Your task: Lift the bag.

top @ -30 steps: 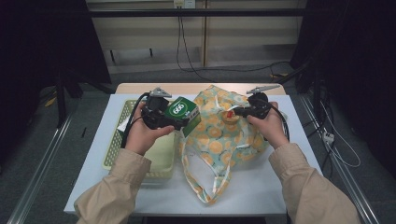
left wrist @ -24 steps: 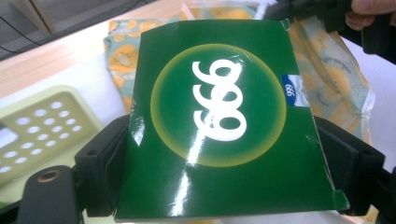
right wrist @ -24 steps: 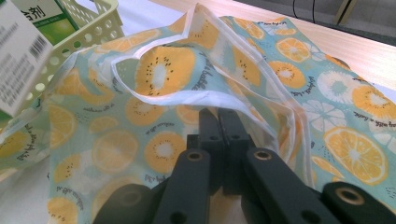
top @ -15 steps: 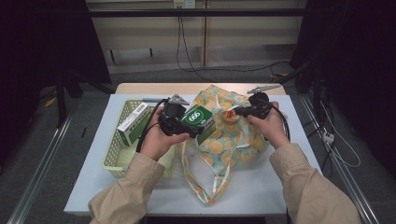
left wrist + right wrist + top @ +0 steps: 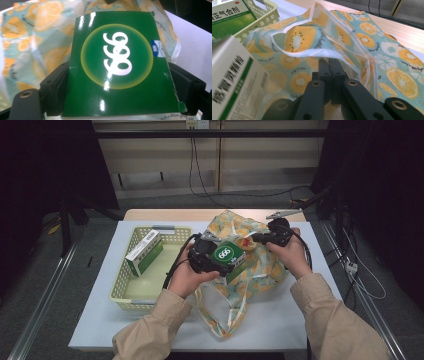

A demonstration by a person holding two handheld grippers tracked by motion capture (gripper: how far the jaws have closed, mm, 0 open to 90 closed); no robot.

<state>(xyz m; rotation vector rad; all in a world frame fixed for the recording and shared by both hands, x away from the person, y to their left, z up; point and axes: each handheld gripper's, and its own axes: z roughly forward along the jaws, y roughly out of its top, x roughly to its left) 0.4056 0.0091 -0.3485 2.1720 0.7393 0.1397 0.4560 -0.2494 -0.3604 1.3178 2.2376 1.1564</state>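
Green box (image 5: 227, 254) marked with white "666" sits clamped between the jaws of the left gripper (image 5: 212, 257), above the mouth of the fruit-print fabric bag (image 5: 260, 270). Reading the high view from left to right: a pale yellow slotted basket (image 5: 122, 280) rests on the white table (image 5: 100, 320), and a second green-and-white box (image 5: 144, 251) leans inside it at the far left corner. Just right of the basket, the left hand (image 5: 187, 277) carries the left gripper, with the green box held face up over the bag's near edge. In the left gripper view, both black jaws press the box's two long sides (image 5: 117, 65), and bag fabric lies behind it. Farther right, the bag lies on the table, its handles trailing toward the person. At the bag's far right, the right gripper (image 5: 260, 238) is clenched on the white-hemmed rim of the bag; the right gripper view shows the jaws (image 5: 329, 75) closed together with fabric pinched between them.
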